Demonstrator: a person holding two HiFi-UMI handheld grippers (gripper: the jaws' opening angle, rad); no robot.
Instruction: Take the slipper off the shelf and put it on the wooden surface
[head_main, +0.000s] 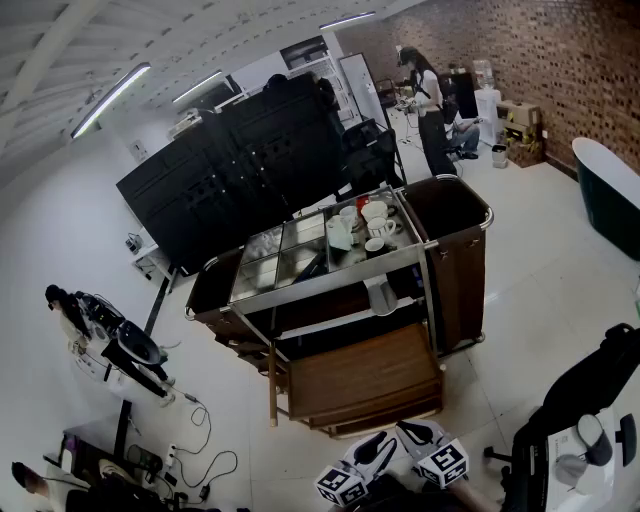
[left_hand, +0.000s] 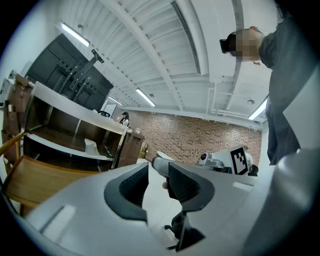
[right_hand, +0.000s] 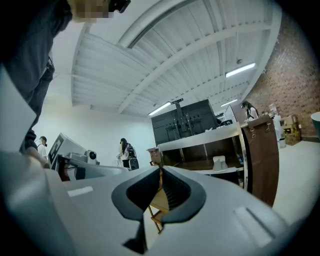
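Cart (head_main: 330, 277) at centre. Cups (head_main: 372, 222) on cart top, right part. Slipper (head_main: 381, 296) on middle shelf (head_main: 320, 325), right end. Wooden surface (head_main: 360, 380) below shelf, before cart. Bag (head_main: 460, 250) on cart right side. Cabinet (head_main: 240, 170) behind cart.

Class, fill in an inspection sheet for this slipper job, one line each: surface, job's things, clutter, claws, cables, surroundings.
Surface: wooden surface at the bottom of the cart, nothing seen on it.
Job's things: white slipper on the shelf above the wood, not yet taken.
Clutter: cups on the cart's top.
Claws: left claw open, nothing between; right claw shut, empty.
Cables: loose cables left of the cart.
Surroundings: brick wall, black cabinets, a person far off.
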